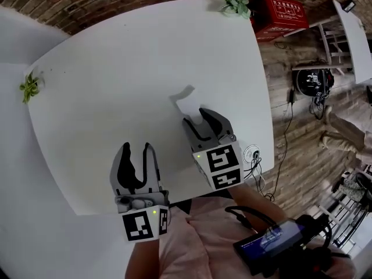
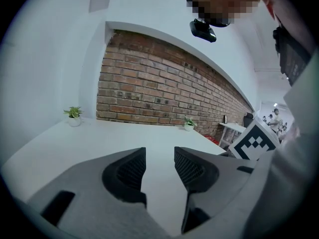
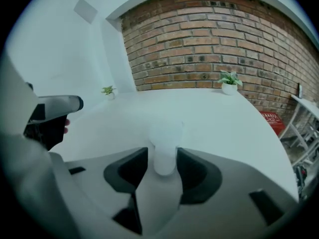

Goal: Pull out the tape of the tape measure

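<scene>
- The right tongs (image 1: 195, 115) pointed down at the white table (image 1: 116, 68) with their jaws parted. The white tape measure (image 3: 163, 139) stood between the jaw tips. One pad looked to be against it and a thin gap showed at the other, so it was flanked, not clamped.
- The left tongs (image 1: 136, 150) were released, nearer the table's front edge. Their jaws stood a moderate way apart, with only bare tabletop showing between them, and they held nothing.
- The brick wall (image 3: 209, 49) ran behind the far side of the table.
- The table bore the tape measure on its near right part, apart from the left tongs.
- The red box (image 1: 282, 13) sat on the wooden floor past the table's far right corner.
- One potted plant (image 1: 235, 3) stood at that far right corner, and a second plant (image 1: 29, 87) at the left edge.
</scene>
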Demonstrator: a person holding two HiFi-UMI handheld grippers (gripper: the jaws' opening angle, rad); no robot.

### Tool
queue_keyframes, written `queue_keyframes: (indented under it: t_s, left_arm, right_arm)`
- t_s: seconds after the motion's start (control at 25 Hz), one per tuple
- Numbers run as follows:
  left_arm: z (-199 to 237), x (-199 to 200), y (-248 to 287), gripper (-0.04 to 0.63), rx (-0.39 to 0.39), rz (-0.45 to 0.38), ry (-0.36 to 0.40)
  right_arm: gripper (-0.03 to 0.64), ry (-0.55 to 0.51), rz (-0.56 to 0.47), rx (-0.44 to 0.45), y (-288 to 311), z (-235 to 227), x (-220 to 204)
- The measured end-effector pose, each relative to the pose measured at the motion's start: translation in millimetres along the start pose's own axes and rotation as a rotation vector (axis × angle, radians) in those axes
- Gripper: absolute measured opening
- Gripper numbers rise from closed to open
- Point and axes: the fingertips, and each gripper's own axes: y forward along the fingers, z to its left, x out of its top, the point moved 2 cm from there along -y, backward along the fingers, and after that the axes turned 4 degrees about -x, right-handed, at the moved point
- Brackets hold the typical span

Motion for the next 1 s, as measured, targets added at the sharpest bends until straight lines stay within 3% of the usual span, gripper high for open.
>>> queue_keyframes:
  t_s: [0.08,0.28,0.6,1.0]
  left_arm:
    - [2.2,1.6,-1.6,0.187,-0.002,-0.004,-0.003]
    - [2.6,10.0,-4.3,0.19,-0.006,-0.027,0.002]
    - [-20.4,54.2,-13.0,0.199,-0.045,-0.116,-0.016]
    - [-73.0,108.6,-31.4,0.244,-0.214,-0.199,-0.217]
  right_arm:
    - [0.143,-0.008,0.009,-0.027,1.0,-2.7,0.1]
    - [0.14,-0.006,-0.015,-0.006,-2.5,-5.9,3.2]
    - [0.138,-0.033,-0.192,0.051,-53.8,0.2,51.6]
    - [0.139,-0.073,-0.503,0.173,-147.1,25.8,115.7]
